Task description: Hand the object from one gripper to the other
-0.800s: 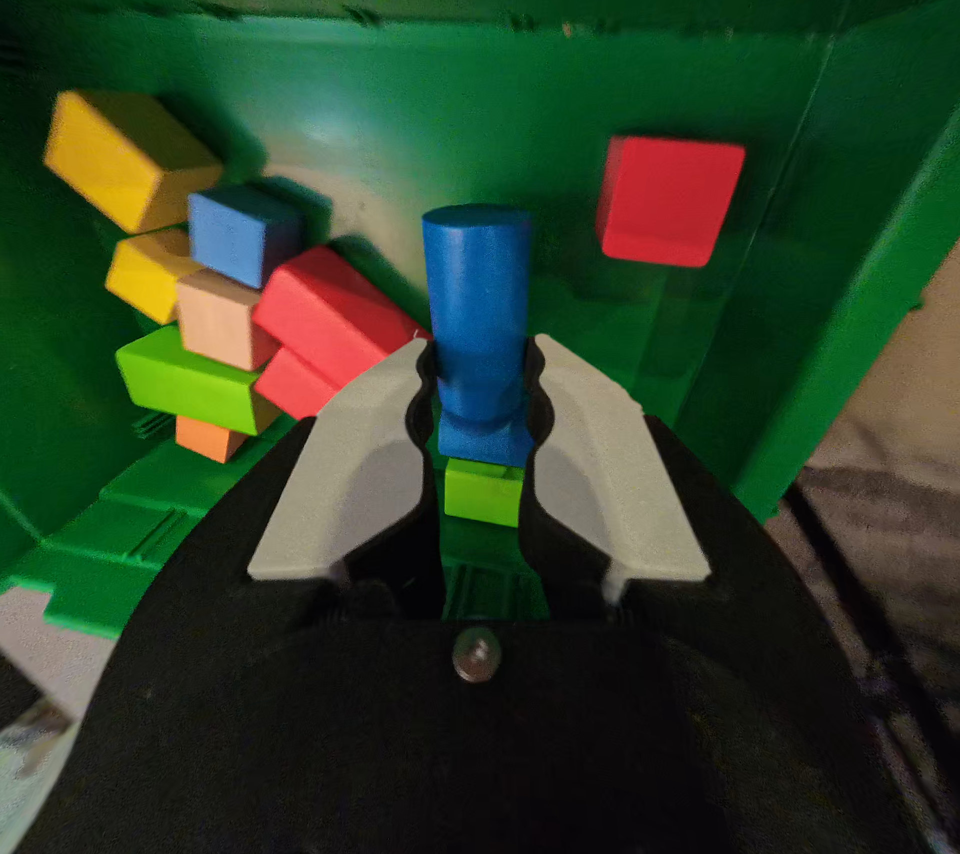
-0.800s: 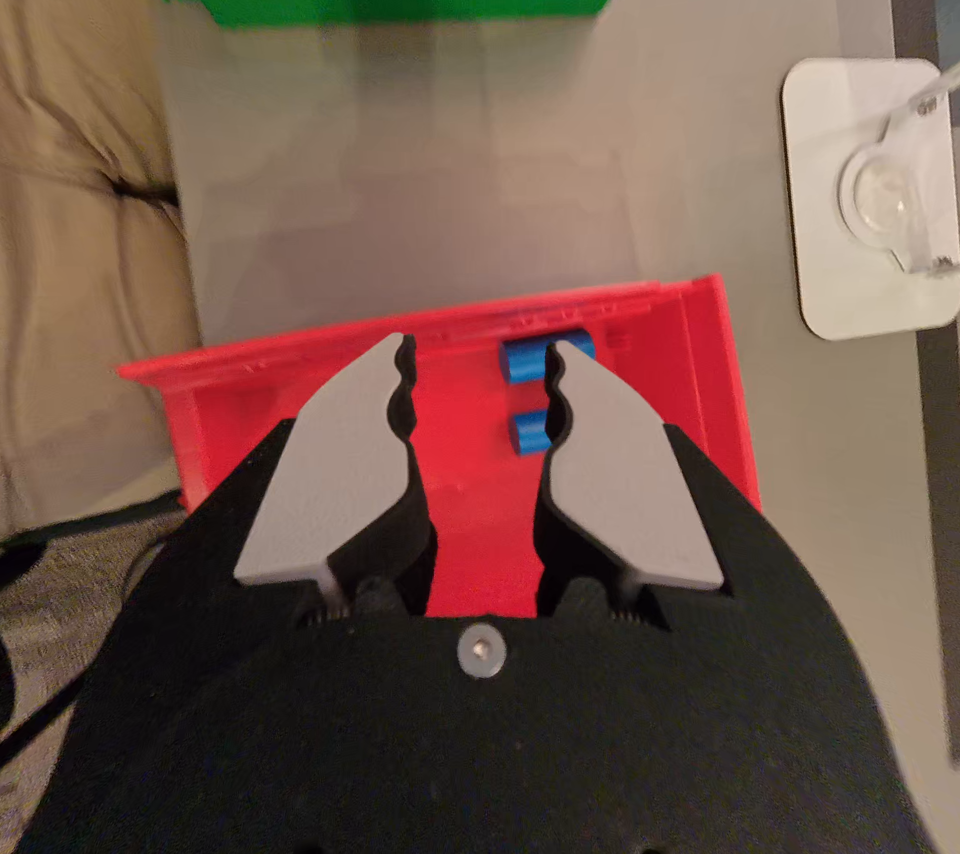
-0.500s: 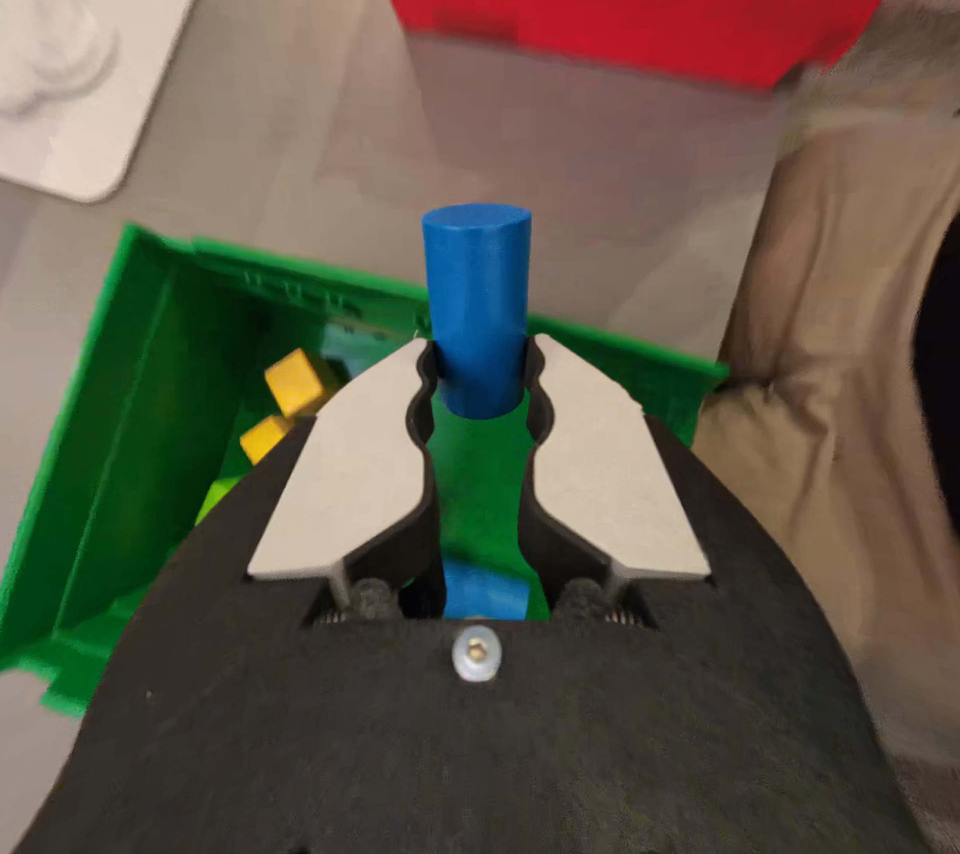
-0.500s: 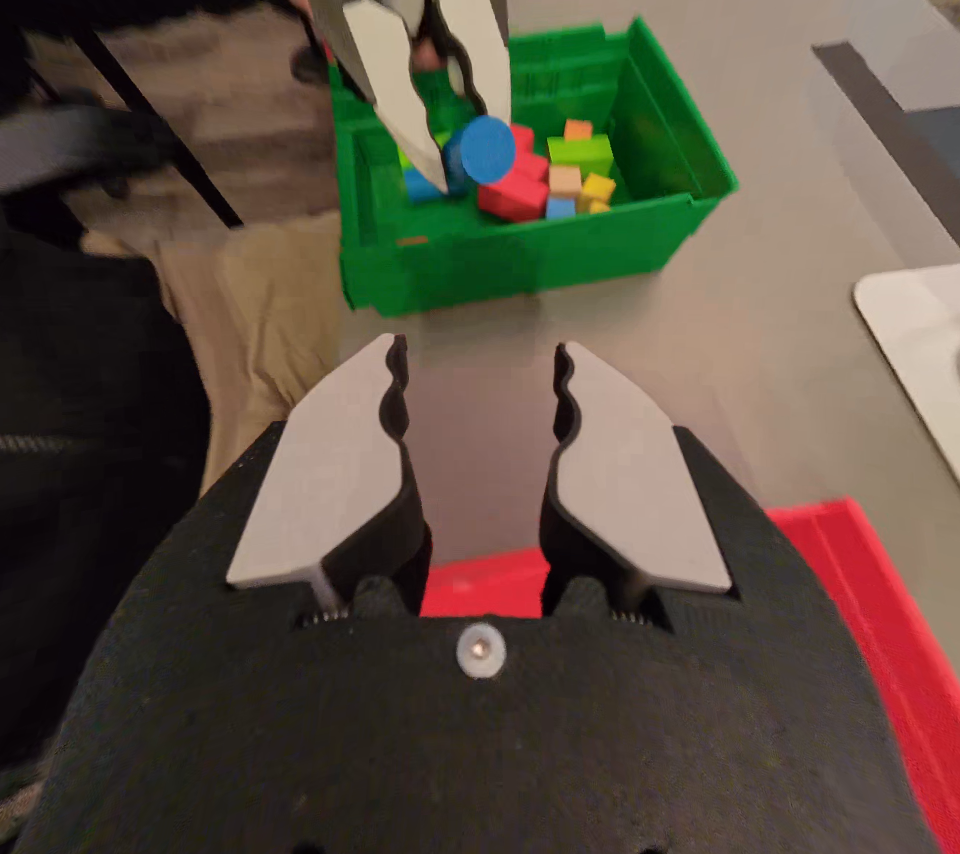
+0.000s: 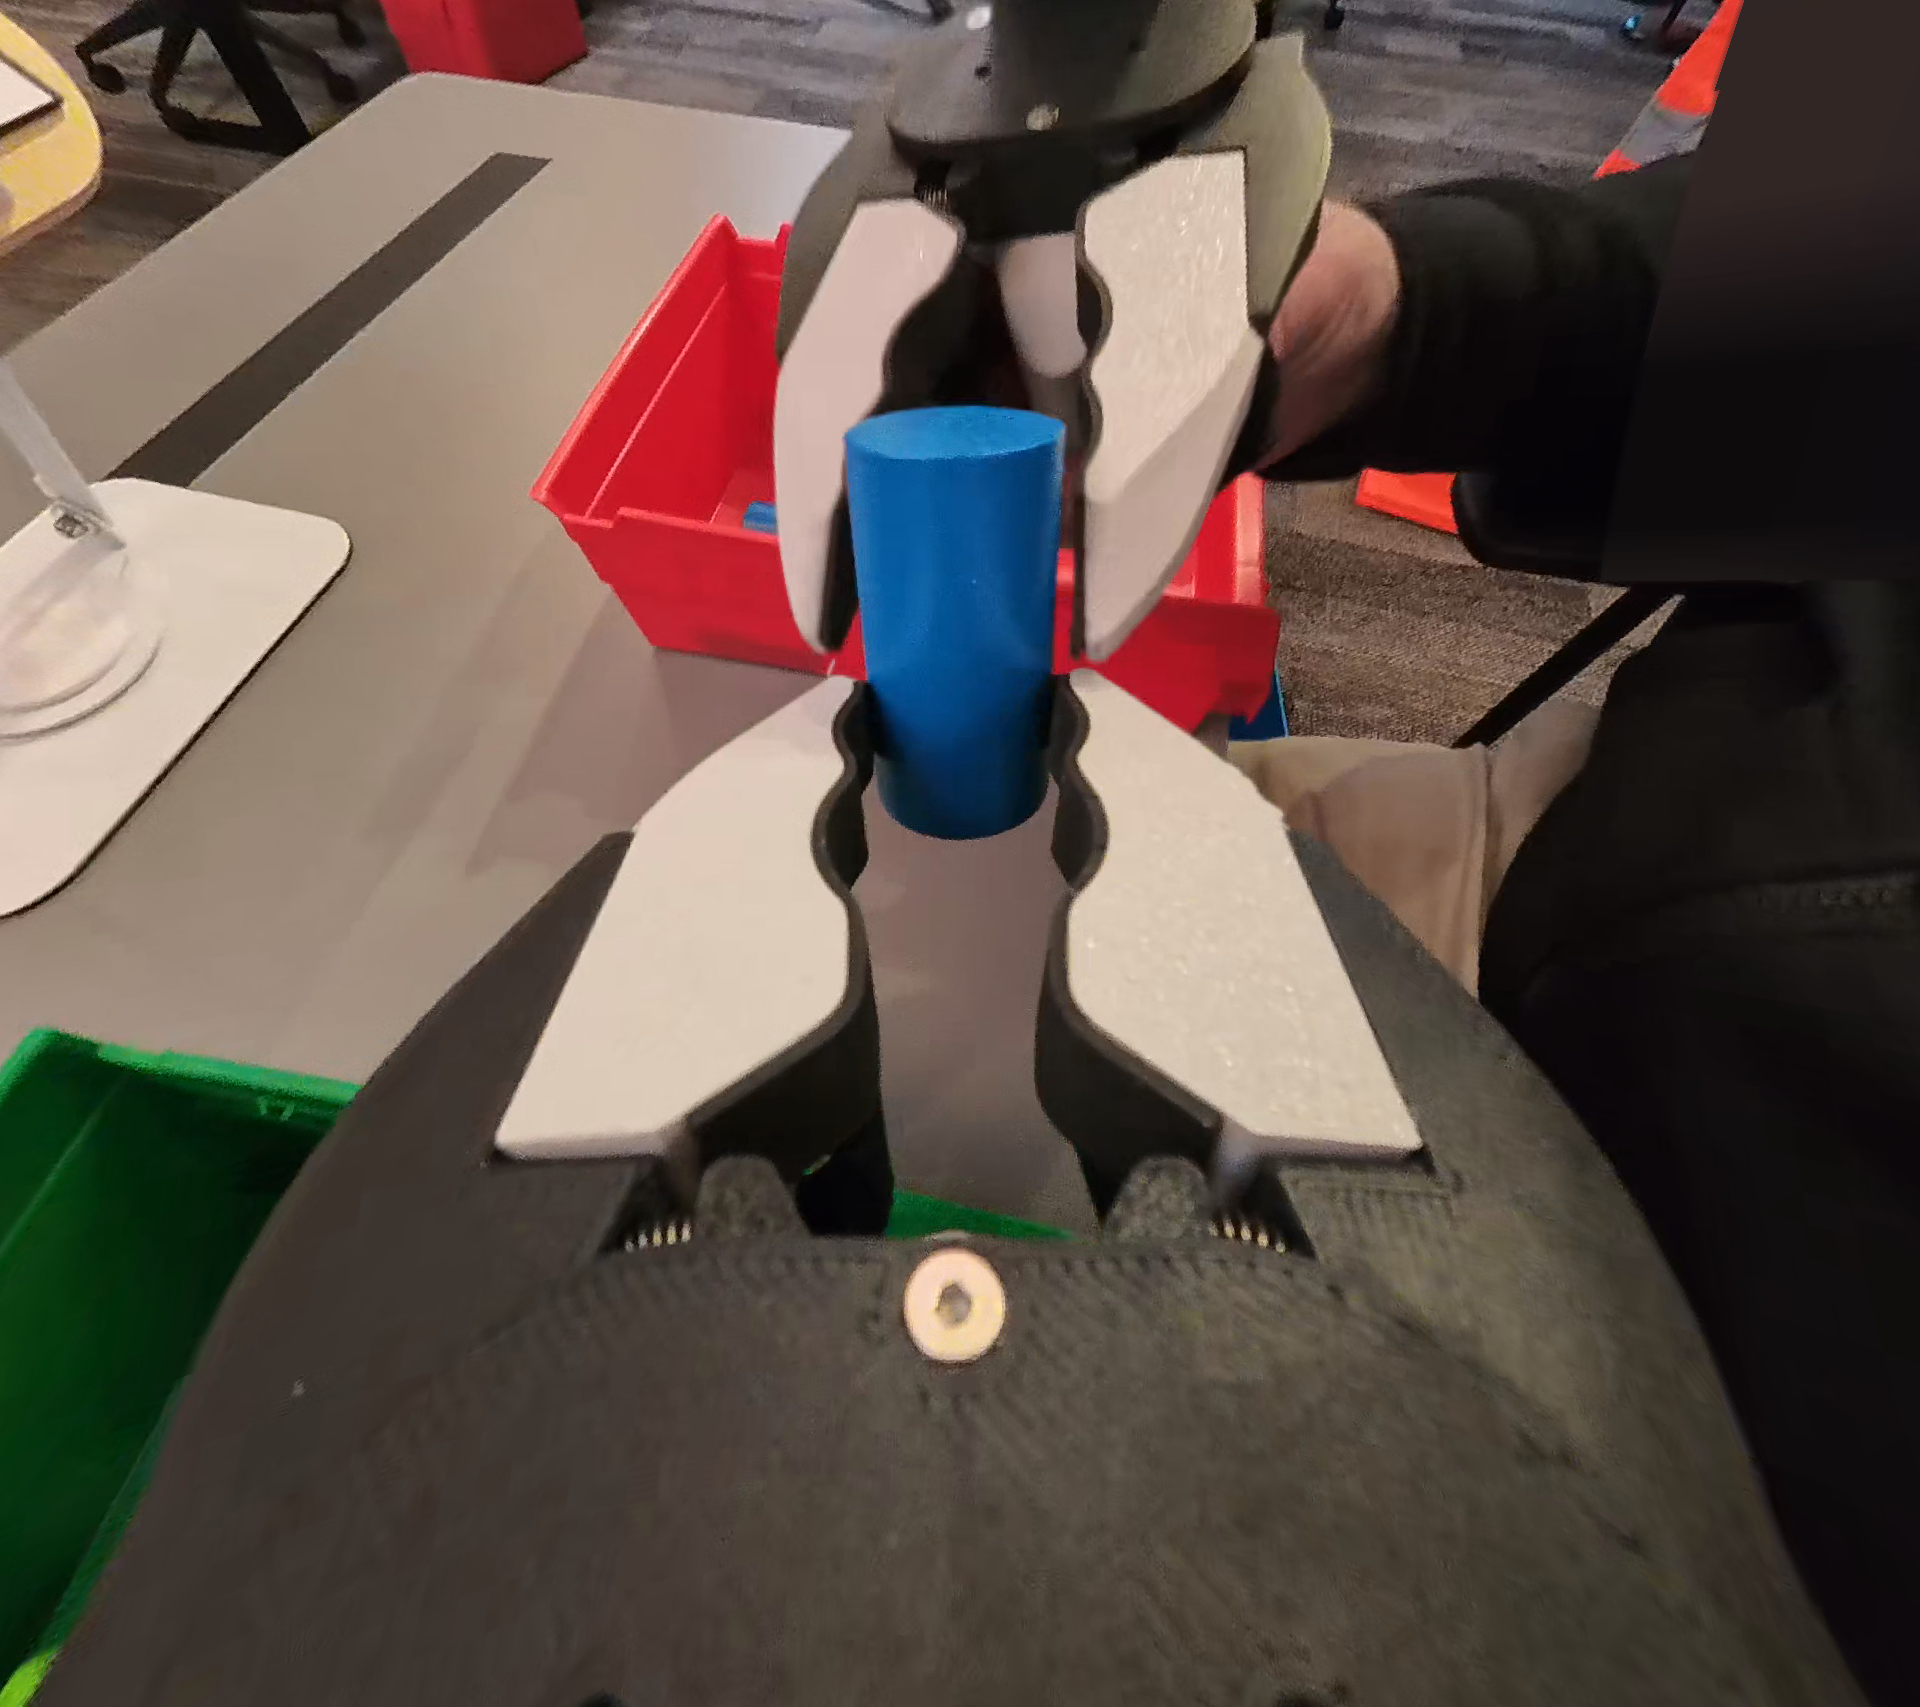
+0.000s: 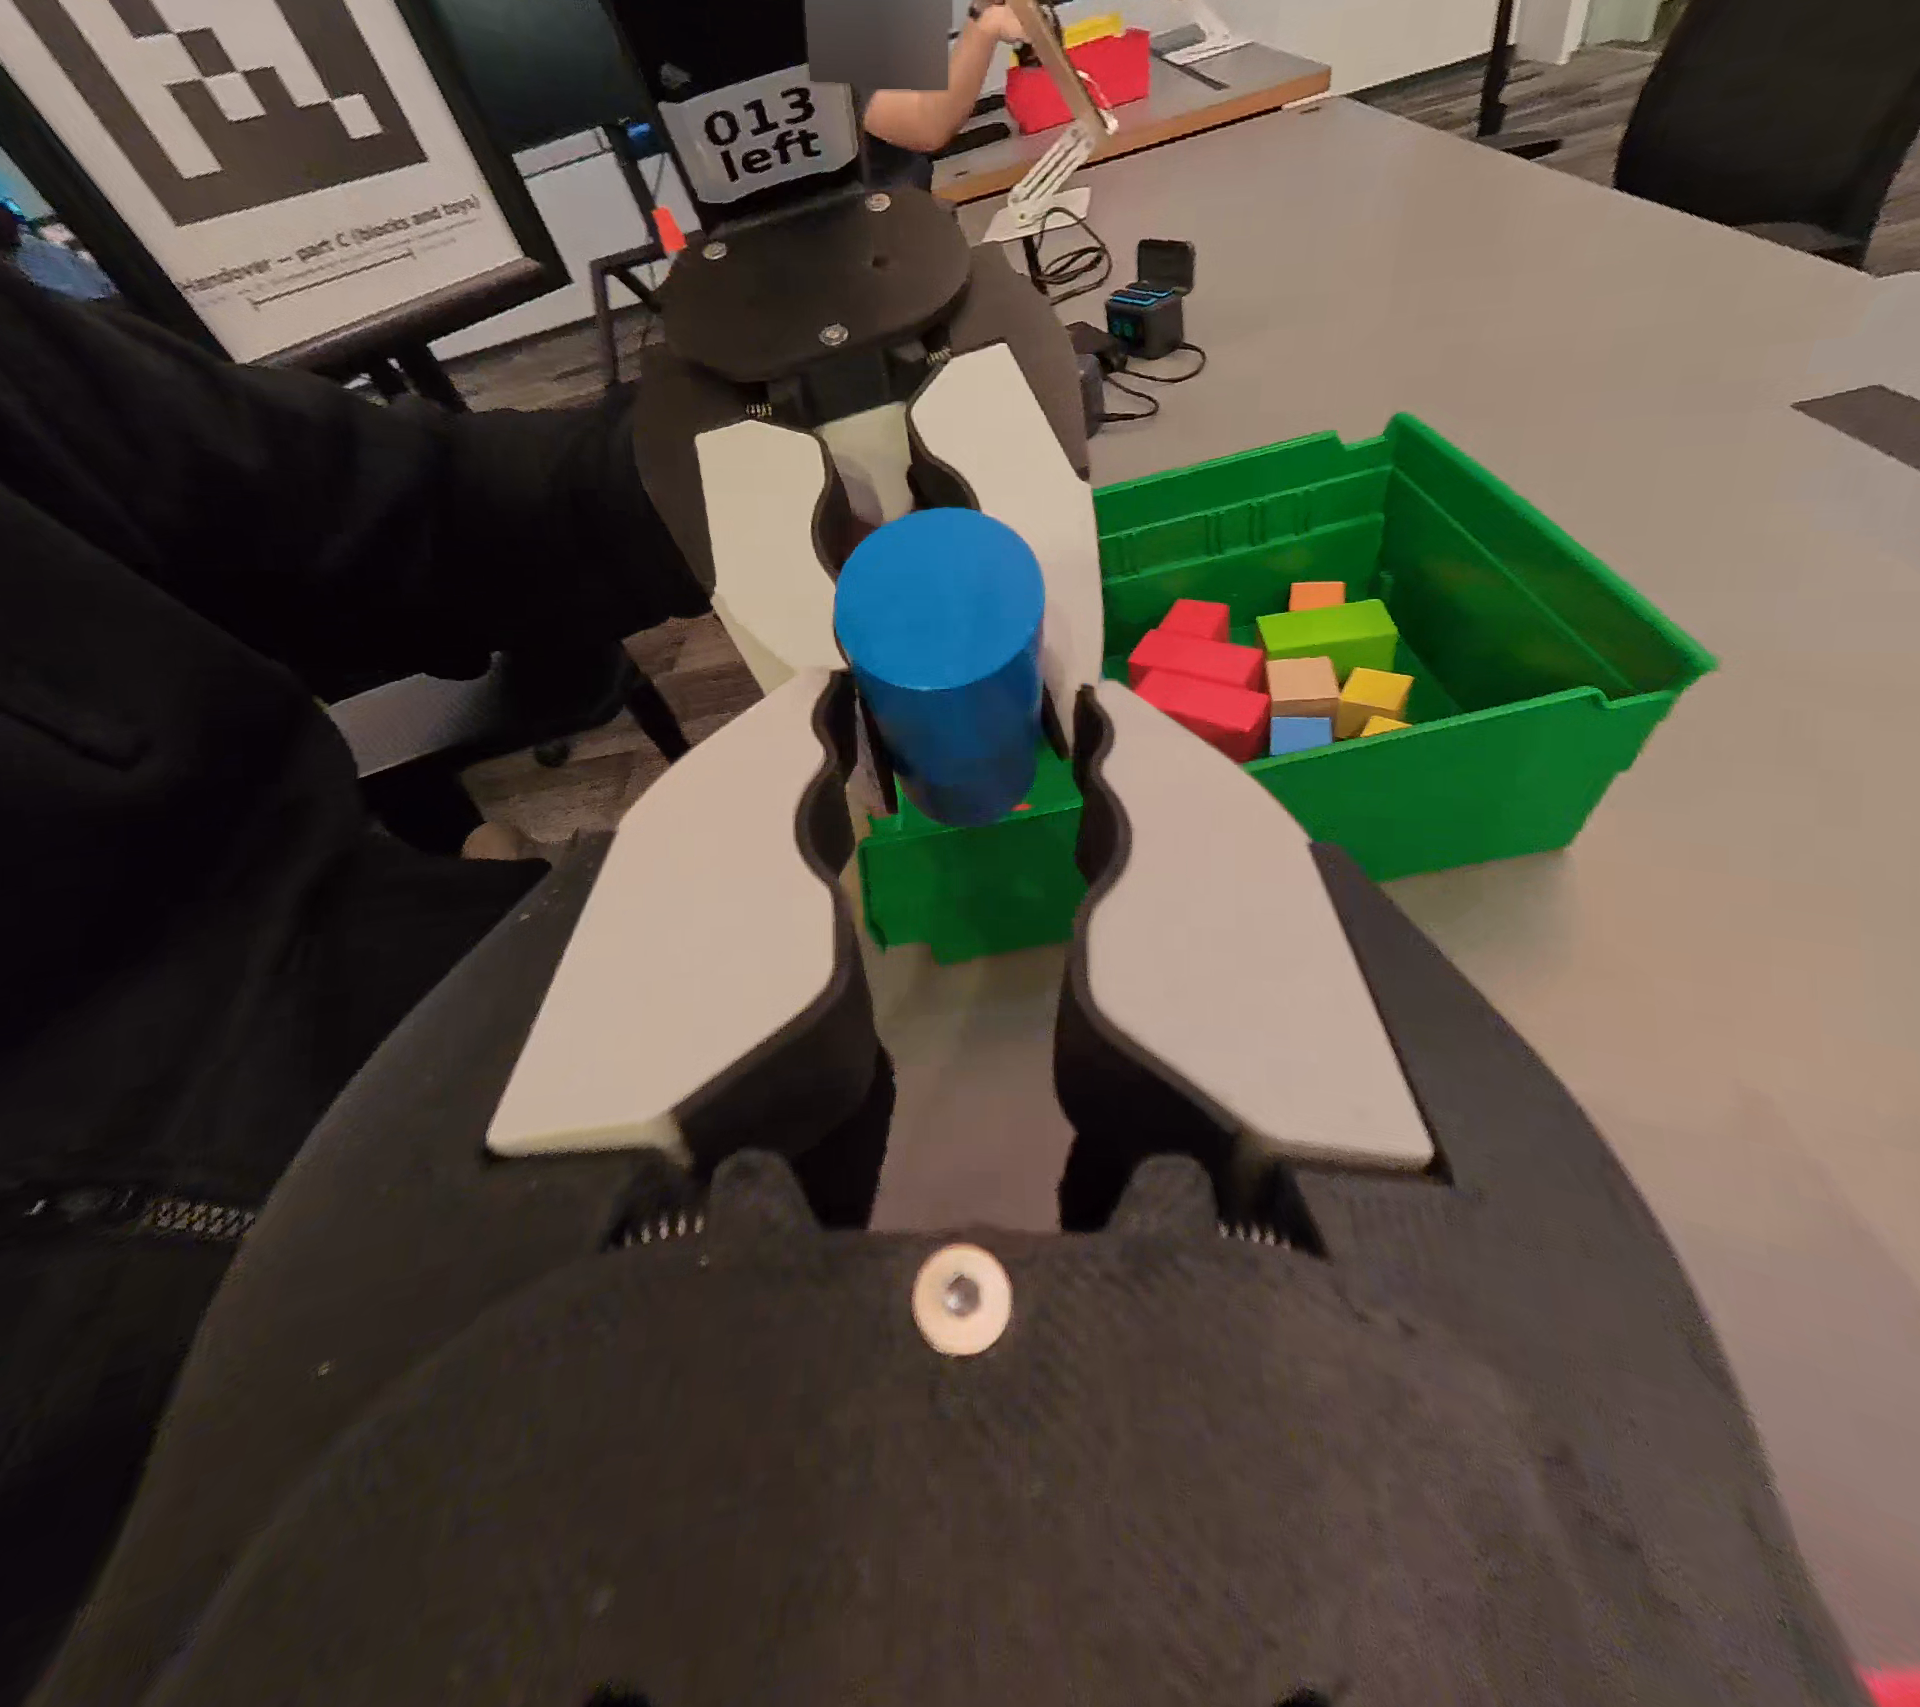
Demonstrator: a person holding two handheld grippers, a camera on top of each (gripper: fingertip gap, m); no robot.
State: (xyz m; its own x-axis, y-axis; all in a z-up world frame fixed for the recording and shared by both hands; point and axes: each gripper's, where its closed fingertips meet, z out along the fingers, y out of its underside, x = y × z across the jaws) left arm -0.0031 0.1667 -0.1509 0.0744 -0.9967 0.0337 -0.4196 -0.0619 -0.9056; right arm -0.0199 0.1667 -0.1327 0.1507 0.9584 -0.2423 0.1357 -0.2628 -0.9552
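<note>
Gripping the solid blue cylinder block [image 5: 951, 618] by its near end, the left gripper [image 5: 954, 712] was clamped on it mid-air btwn the bins. The right gripper [image 5: 951, 634], at 12 o'clock, straddled the far end w/ jaws apart, not yet pinching. Handover step; next, prob. right closes, then left releases.

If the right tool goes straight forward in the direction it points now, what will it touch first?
Most likely the blue cylinder, held by the left tool directly facing it. The right tool is open with its tips beside the cylinder's end; whether they already touch it is unclear.
</note>
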